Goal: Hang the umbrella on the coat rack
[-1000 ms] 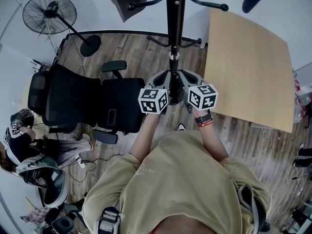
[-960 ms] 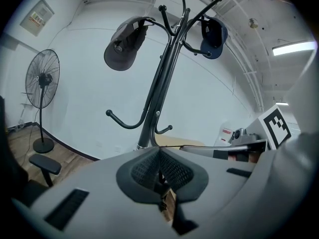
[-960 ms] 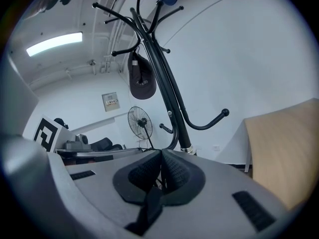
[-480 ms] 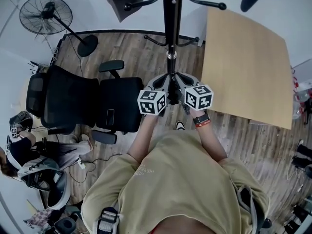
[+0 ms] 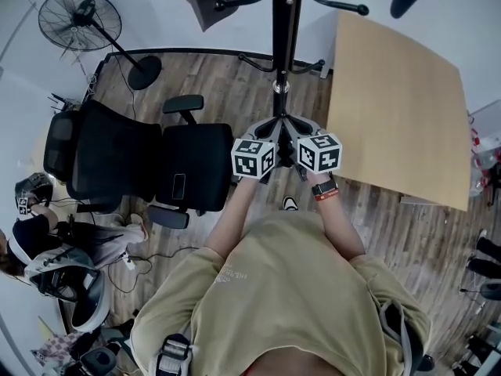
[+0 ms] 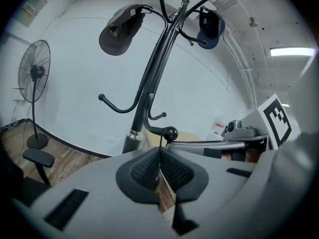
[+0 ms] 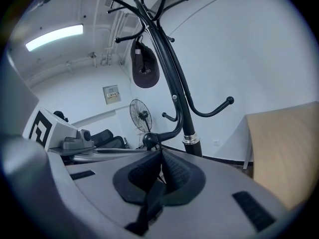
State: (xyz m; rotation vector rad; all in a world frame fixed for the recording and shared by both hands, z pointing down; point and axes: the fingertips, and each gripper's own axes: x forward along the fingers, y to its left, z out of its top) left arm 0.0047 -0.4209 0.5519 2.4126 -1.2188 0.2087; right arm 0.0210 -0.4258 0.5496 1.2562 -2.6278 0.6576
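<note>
Wood floor [image 5: 235,84] opens between chair [image 5: 141,167] and table [image 5: 391,108] edge; left gripper [image 6: 159,166] and right gripper [image 7: 160,171], jaws pressed together, face coat rack [image 5: 283,45].

The wooden floor [image 5: 227,78] carries the coat rack [image 5: 285,23], office chair [image 5: 133,167], fan [image 5: 81,22] and table [image 5: 399,108]

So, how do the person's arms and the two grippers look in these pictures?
The left gripper and the right gripper look alike: a smooth grey body, a claw lined with black textured pads, and a white cube printed with black square markers. The person wears a beige short-sleeved T-shirt. The right wrist carries a black watch and a thin orange band.
</note>
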